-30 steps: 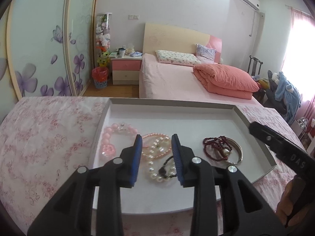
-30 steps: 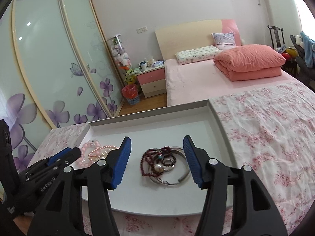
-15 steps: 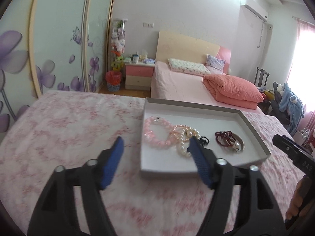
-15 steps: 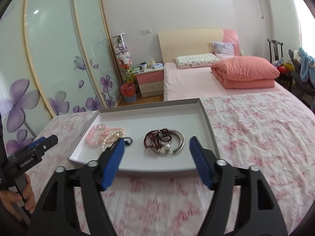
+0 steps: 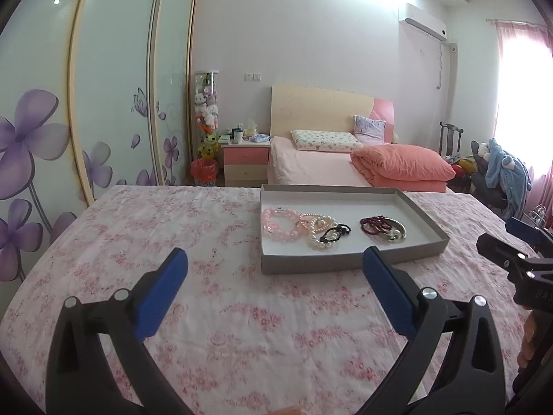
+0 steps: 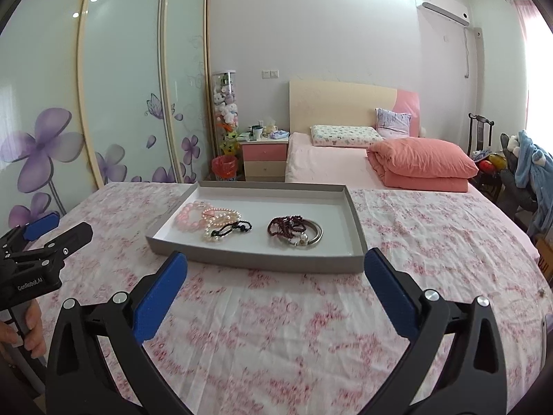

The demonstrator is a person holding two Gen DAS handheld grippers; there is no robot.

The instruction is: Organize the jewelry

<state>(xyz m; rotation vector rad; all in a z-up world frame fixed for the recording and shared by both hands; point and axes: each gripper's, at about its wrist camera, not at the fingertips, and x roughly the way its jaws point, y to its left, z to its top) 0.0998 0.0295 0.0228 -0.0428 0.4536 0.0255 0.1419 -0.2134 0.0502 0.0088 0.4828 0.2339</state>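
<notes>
Now both tools hang over the flowered pink cloth (image 6: 311, 328), short of the grey tray (image 6: 262, 263). The left gripper (image 5: 274, 269) and the right gripper (image 6: 275, 269) are each spreading their blue pads, with nothing between them. Inside the tray lie a pink bead bracelet (image 6: 191, 216), pearl strands (image 6: 221, 219) and a black cord piece (image 6: 235, 227) bunched at its left, and a dark red bead string (image 6: 285, 226) on what looks like a silver bangle (image 6: 316, 235), just apart to the right.
</notes>
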